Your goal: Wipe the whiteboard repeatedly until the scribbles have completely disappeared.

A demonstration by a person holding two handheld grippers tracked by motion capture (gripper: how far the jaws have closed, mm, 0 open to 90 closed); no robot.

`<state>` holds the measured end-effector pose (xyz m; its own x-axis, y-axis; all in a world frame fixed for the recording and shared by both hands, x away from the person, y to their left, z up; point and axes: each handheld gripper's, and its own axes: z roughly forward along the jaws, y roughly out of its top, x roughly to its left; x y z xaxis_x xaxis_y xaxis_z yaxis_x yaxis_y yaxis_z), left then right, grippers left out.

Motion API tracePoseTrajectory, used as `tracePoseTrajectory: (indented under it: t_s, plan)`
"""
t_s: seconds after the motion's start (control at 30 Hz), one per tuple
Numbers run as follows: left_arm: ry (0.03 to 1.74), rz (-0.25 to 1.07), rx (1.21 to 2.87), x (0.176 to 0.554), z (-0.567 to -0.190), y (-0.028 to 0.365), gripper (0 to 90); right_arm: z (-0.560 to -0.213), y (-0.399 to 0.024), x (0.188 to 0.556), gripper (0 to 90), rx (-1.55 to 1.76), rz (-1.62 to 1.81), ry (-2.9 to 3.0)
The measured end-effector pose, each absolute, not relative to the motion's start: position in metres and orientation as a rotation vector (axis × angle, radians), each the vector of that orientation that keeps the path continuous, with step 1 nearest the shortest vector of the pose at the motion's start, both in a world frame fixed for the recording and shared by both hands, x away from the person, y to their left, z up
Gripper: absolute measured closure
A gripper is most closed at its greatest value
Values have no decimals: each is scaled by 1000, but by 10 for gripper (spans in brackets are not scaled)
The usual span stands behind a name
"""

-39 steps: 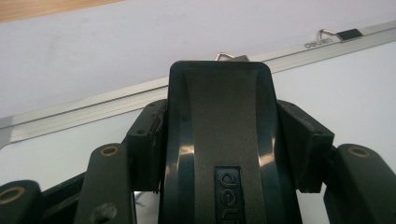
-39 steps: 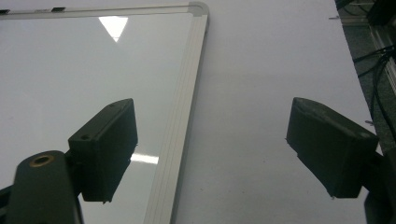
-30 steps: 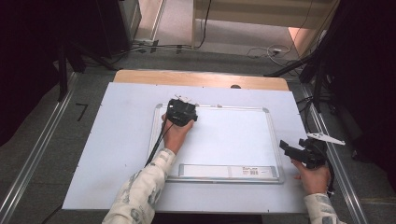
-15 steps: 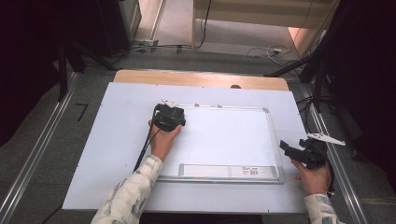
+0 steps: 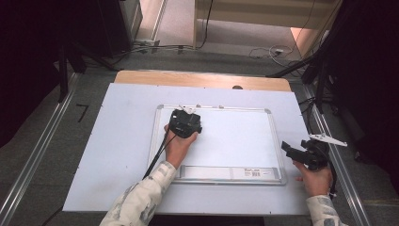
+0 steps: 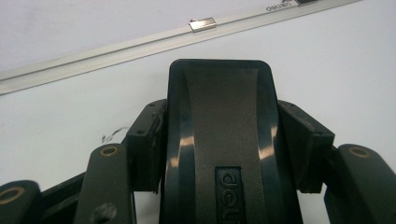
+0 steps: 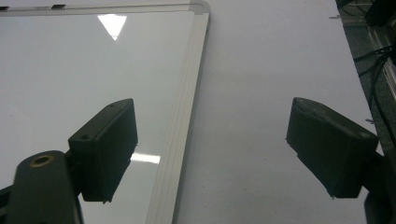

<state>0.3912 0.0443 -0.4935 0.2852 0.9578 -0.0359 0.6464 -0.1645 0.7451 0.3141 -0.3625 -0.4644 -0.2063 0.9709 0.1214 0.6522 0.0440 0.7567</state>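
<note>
Black plastic whiteboard eraser [image 6: 223, 140] with an embossed brand mark on its back, pressed flat on the white-surfaced, aluminium-framed whiteboard [image 5: 235, 136]; it sits in the board's upper left quarter, just below the top frame rail. Left gripper [image 5: 186, 123] is clamped on the eraser, one pad [image 6: 147, 140] on each long side. A small scribble of dark marker [image 6: 112, 136] lies on the board just to the left of the eraser in the left gripper view; faint, but not wiped yet. Rest of the board surface reads clean in the high view and in the right gripper view, apart from glare. Judgement: erasing is mostly done, with that one trace left near the board's upper left corner, then the eraser to be set down. Right gripper [image 5: 306, 153] held off the board's right edge, near its lower right corner, jaws standing wide apart with nothing between them. Board lies on a pale sheet covering the table [image 5: 122, 141].
</note>
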Motion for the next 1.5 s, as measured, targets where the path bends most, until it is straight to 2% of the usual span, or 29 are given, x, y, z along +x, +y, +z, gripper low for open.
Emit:
tracePoseTrajectory:
  t_s: [0.4, 0.67, 0.83, 1.07, 1.27, 1.5]
  plan:
    - [1514, 619, 1835, 416, -493, 74, 407, -465, -365, 314, 150, 1641, 997, 1895]
    - [1532, 629, 1842, 409, -493, 86, 406, -464, -365, 313, 150, 1640, 1002, 1888]
    - [1536, 636, 1843, 396, -493, 84, 407, -464, -363, 313, 150, 1634, 999, 1890]
    - [1477, 617, 1877, 388, -494, 61, 407, -463, -358, 315, 150, 1617, 998, 1903]
    - [1463, 606, 1878, 399, -493, 47, 407, -463, -358, 316, 150, 1624, 999, 1905]
    - [1508, 619, 1850, 415, -493, 60, 407, -464, -361, 316, 150, 1627, 1000, 1903]
